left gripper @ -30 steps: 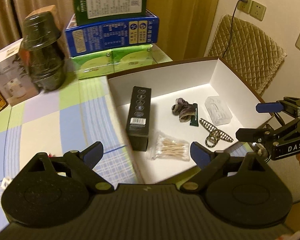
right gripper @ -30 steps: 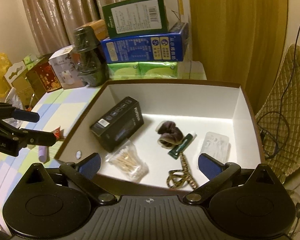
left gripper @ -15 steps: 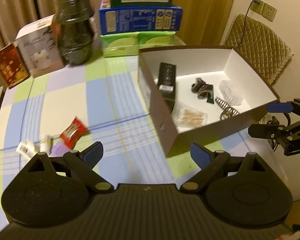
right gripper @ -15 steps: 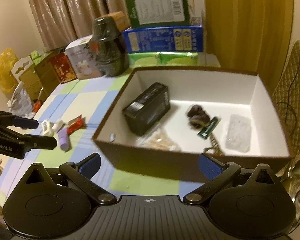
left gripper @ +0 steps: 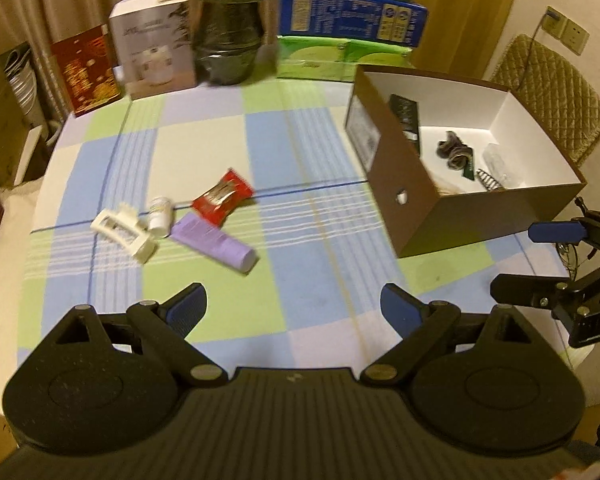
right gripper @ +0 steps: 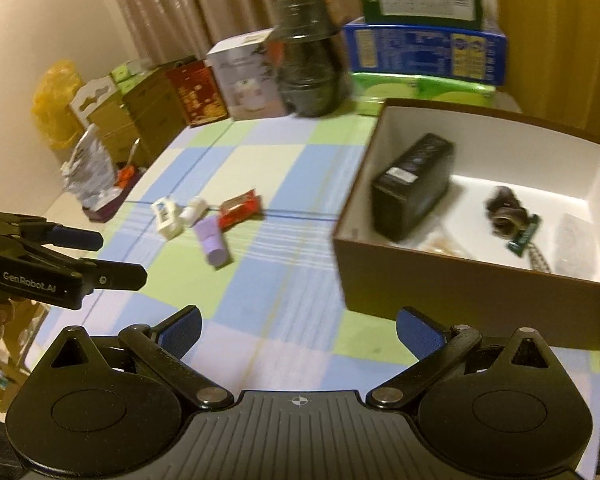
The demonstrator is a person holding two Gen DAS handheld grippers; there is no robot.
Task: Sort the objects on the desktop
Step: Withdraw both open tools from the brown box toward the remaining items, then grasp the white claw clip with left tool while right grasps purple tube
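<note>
Now we are holding the left gripper and the right gripper spread wide and empty, both having swung away from over the cardboard box toward the checked tablecloth. That suggests we are going for the loose cluster well left of the box: a smooth purple tube, a crinkly red packet, a small white bottle and a ribbed white clip.

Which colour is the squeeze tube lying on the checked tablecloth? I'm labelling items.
Pale purple squeeze tube, clearest in the left wrist view.

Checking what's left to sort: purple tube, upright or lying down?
Lying down: the purple tube rests flat on the tablecloth, outside the box.
</note>
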